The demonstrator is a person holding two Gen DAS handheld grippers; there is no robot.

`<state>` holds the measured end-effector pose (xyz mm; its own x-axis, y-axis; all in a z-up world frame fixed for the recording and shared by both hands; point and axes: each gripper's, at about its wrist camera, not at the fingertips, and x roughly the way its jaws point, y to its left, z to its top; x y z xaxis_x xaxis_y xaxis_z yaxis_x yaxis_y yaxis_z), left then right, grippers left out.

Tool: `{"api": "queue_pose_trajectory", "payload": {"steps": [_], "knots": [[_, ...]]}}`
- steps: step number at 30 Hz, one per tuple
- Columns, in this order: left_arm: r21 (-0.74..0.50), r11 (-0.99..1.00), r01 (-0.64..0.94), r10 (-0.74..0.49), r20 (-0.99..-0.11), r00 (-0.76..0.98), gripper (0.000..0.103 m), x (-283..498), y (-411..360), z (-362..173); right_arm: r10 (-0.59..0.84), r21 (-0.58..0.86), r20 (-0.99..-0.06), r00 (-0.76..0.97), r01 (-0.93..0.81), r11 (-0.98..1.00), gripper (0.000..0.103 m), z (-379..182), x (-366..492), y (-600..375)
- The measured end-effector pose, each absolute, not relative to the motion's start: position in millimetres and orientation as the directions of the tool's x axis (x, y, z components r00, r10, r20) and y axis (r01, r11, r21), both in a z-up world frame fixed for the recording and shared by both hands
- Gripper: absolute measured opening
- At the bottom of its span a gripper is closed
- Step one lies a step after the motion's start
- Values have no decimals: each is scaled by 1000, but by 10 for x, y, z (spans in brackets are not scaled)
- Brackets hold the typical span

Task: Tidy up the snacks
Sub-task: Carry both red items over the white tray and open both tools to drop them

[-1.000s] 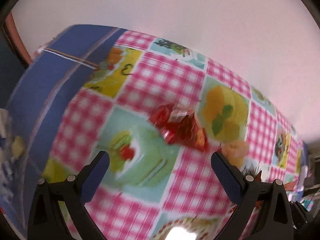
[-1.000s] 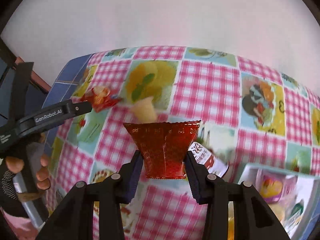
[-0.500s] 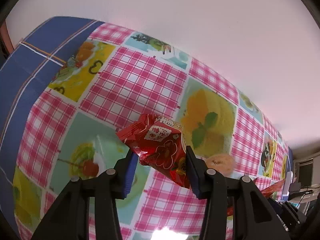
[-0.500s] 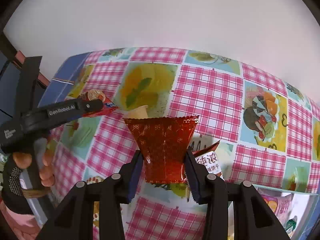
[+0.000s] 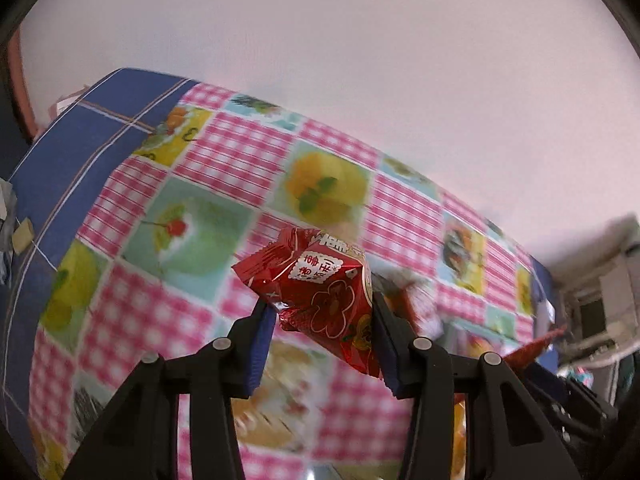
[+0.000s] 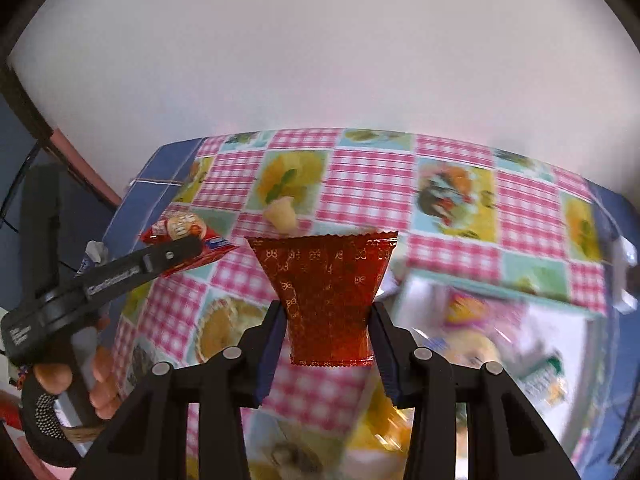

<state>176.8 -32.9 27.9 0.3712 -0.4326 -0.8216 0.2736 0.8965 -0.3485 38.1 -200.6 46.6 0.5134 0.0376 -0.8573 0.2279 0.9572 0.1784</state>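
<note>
Left gripper (image 5: 324, 320): jaws clenched on a shiny red foil snack packet with a white label (image 5: 320, 292), held clear above the worktop covered in a pink-checked oilcloth with fruit pictures (image 5: 224, 168). One second earlier these jaws stood wide apart with the packet lying on the cloth between them.

Right gripper (image 6: 328, 332): jaws clenched on a translucent red crinkle-edged wrapper (image 6: 326, 292), as before, raised above the same cloth. Beyond that wrapper a small pale yellow jelly cup (image 6: 283, 216) rests on the cloth. Left of the wrapper, the other gripper carries its packet, gripped by a person's hand (image 6: 76, 384).
</note>
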Motion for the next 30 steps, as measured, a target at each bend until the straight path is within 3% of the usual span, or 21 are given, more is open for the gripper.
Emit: {"api": "queue_pose_trajectory", "payload": {"steps": [10,17,19,21,25,28,30], "knots": [[-394,797,457,-535,-812,234,49,837,-1198,448,-87,104,-900,427,404,909,45,465,-566,-2994],[-362,727,583,-527,-839,136,49,233,-1890,310,-123,70,-935,333,513,856,45,187,-956,-3640],[-352,718,600,-515,-849,118,58,142,-2008,264,-108,86,-940,324,532,843,46,103,-1006,-3759],[-347,715,607,-510,-853,114,77,91,-2068,248,-92,112,-939,331,548,829,48,61,-1032,-3844],[-334,732,594,-500,-856,134,78,106,-2034,251,-98,121,-934,344,562,818,50,38,-1072,-3933],[-323,767,554,-484,-858,170,81,177,-1864,233,-108,114,-934,342,569,815,65,24,-1097,-3913],[-307,796,522,-465,-862,202,86,224,-1719,215,-118,103,-934,336,572,814,67,17,-1106,-3861]]}}
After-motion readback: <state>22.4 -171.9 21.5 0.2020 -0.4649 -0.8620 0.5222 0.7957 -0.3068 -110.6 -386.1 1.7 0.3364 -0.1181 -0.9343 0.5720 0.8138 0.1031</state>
